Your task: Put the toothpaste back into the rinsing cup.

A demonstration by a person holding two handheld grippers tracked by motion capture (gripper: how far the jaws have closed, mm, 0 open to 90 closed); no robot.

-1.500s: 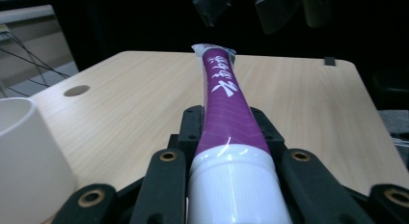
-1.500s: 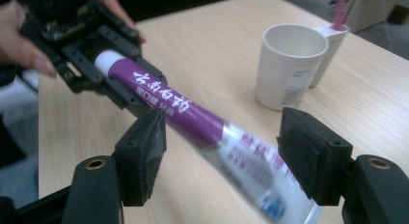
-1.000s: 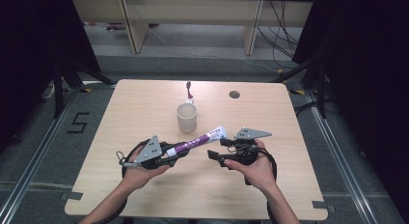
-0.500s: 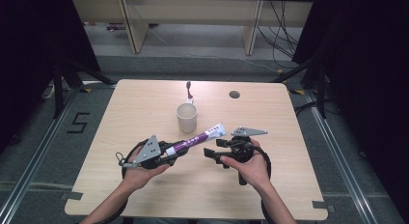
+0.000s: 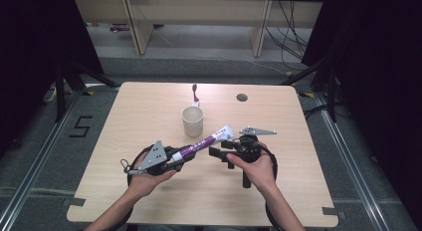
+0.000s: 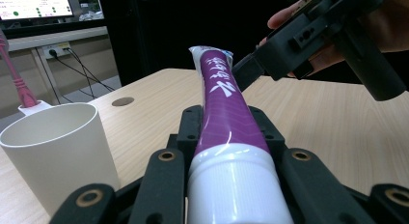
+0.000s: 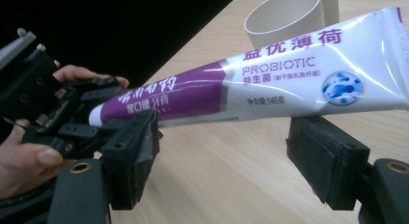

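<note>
Near the front middle of the wooden bench, a person's two hands each held a black gripper. The left gripper had its jaws clamped on the white cap end of a purple-and-white toothpaste tube, so the tube was lifted clear of the bench and slanted up and to the right in the high view. The tube's flat crimped end reached toward the right gripper, which faced left. In the right gripper view the jaws stood wide apart just below the tube, with neither pad touching it. In the left gripper view the tube ran straight away between the jaws, and the right gripper hovered just beyond its far tip. A cream cup stood upright near the middle of the bench, just behind the tube and apart from it. A pink toothbrush stood behind the cup on a small white base. A small round hole sat in the bench near its far edge.
</note>
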